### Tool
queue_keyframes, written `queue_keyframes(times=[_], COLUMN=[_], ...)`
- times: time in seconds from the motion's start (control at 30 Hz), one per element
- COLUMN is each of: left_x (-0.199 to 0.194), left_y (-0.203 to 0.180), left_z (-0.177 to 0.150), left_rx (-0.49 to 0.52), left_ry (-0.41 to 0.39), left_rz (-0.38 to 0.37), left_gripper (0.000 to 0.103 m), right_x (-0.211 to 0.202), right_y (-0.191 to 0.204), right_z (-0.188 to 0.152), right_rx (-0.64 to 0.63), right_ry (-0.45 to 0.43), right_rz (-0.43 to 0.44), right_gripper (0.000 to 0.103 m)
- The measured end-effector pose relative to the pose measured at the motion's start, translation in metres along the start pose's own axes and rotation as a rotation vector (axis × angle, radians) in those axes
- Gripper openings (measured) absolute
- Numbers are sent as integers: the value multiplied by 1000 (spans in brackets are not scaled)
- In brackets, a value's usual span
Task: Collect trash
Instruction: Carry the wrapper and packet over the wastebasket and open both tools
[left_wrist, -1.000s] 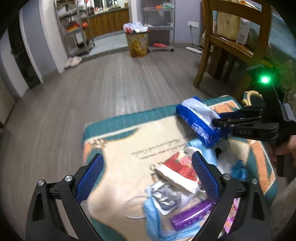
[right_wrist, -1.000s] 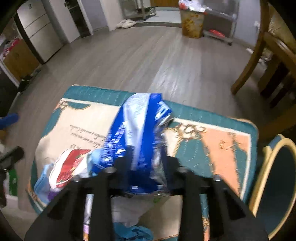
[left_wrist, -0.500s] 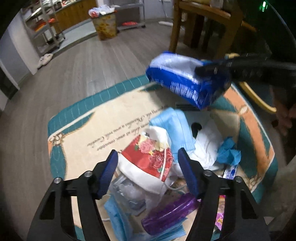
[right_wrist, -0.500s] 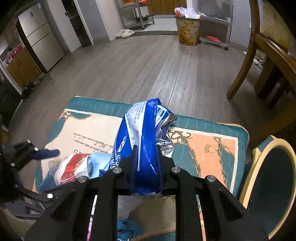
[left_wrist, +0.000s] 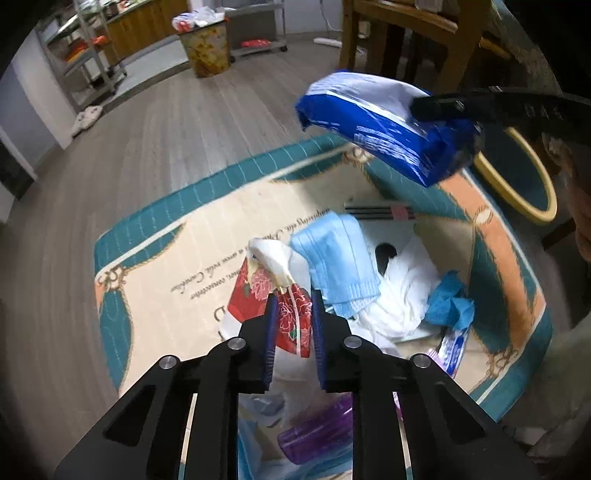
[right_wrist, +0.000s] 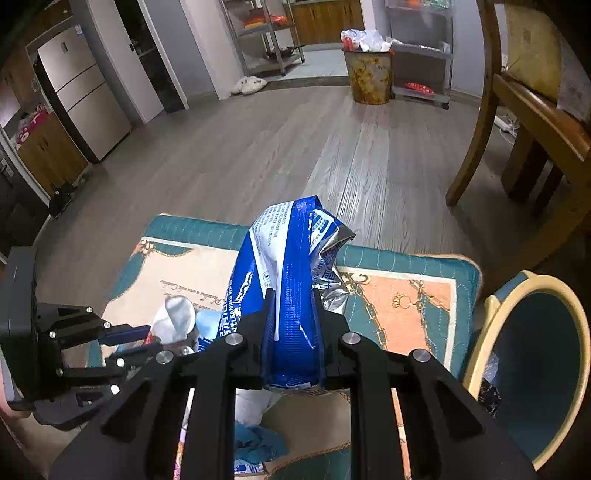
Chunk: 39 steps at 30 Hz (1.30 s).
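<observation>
Right tool (right_wrist: 291, 317) clamps the blue bag (right_wrist: 291, 266); left tool (left_wrist: 293, 314) pinches the red floral wrapper (left_wrist: 291, 317).

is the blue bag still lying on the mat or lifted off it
Lifted off. The blue bag hangs above the mat, pinched in the right hand-held gripper.

The near half of the mat (left_wrist: 177, 266) is packed with litter: a blue mask (left_wrist: 336, 254), white tissue (left_wrist: 399, 291), a purple wrapper (left_wrist: 314, 439), all touching or overlapping, so nothing passes low there. The mat's far-left stretch lies bare. The left gripper (left_wrist: 291, 314) sits down in the heap, while the right gripper (right_wrist: 291, 306) holds a blue bag (right_wrist: 291, 280) above it. The round bin (right_wrist: 535, 369) stands open just beside the mat's right edge. Chair legs (right_wrist: 476, 136) block the far right; the wooden floor (right_wrist: 295, 140) beyond is open.
</observation>
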<state>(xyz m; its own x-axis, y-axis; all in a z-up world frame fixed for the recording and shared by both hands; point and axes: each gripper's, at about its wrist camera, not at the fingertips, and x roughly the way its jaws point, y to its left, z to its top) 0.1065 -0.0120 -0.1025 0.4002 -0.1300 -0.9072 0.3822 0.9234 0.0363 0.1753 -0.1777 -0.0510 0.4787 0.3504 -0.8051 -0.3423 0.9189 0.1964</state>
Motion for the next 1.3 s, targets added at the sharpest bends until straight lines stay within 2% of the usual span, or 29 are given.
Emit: queue_keyframes(times=[0.17, 0.3, 0.53, 0.6, 0.7, 1.0, 1.3], left_x=[-17, -40, -87, -96, -106, -123, -117], left_y=[16, 24, 21, 20, 10, -19, -68], left_z=[2, 5, 17, 20, 24, 40, 69], left_rx=[-89, -128, -155, -166, -149, -139, -82], left_ry=[-58, -141, -294, -324, -361, -440, -463], left_rz=[2, 19, 16, 6, 28, -18, -90], left_gripper=[17, 17, 17, 17, 17, 17, 17], right_x=[-23, -45, -87, -101, -120, -178, -229], right_y=[1, 0, -8, -12, -19, -51, -110], right_z=[3, 2, -3, -5, -9, -31, -64], right_rx=[5, 2, 21, 32, 36, 71, 150], right_ry=[-40, -71, -145, -168, -200, -278, -330], right_rz=[0, -6, -15, -18, -30, -84, -174], right_gripper=[17, 17, 17, 17, 17, 17, 17])
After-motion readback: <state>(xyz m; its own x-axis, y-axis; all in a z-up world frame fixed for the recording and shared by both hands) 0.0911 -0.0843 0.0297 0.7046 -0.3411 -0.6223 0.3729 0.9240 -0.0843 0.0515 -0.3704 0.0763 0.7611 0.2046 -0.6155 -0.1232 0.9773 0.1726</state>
